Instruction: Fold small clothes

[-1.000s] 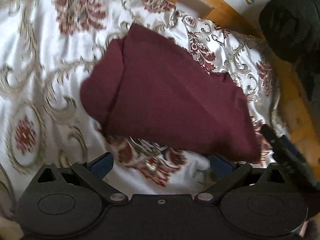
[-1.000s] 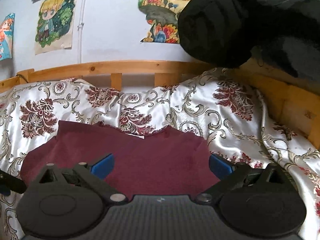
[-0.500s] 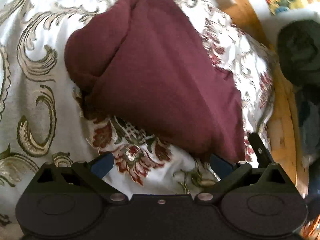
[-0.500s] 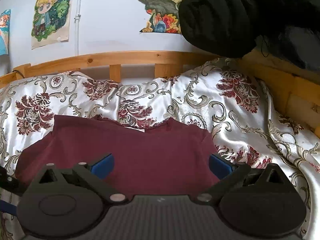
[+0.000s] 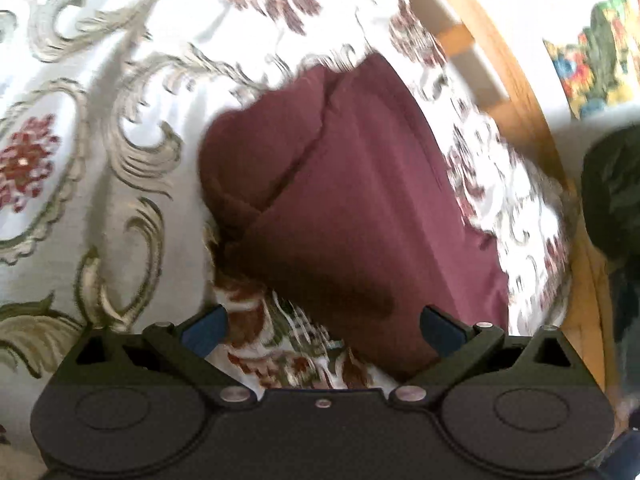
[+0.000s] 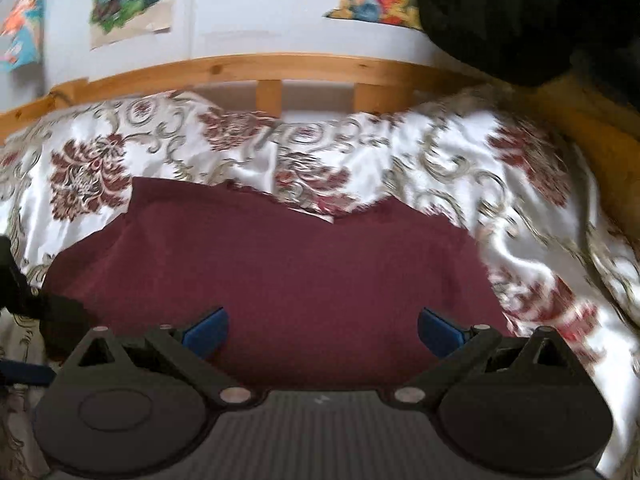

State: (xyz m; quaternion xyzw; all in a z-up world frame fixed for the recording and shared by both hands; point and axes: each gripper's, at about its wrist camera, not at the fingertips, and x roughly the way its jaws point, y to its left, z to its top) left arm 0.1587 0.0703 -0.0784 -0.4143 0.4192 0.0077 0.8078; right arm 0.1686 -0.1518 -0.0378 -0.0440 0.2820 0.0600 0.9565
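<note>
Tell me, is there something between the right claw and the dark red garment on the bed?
Nothing visible. The right claw is open directly over the maroon garment, which lies uncovered on the bedspread.

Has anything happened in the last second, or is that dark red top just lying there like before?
Only the left gripper moved: its view swung and closed in on the maroon top's near corner. The right gripper barely shifted. Both remain open, holding nothing. The top lies on the floral bedspread in the same partly folded shape.

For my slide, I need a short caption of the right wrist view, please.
Open right gripper over a maroon garment lying on a floral bedspread, wooden bed rail behind.
</note>
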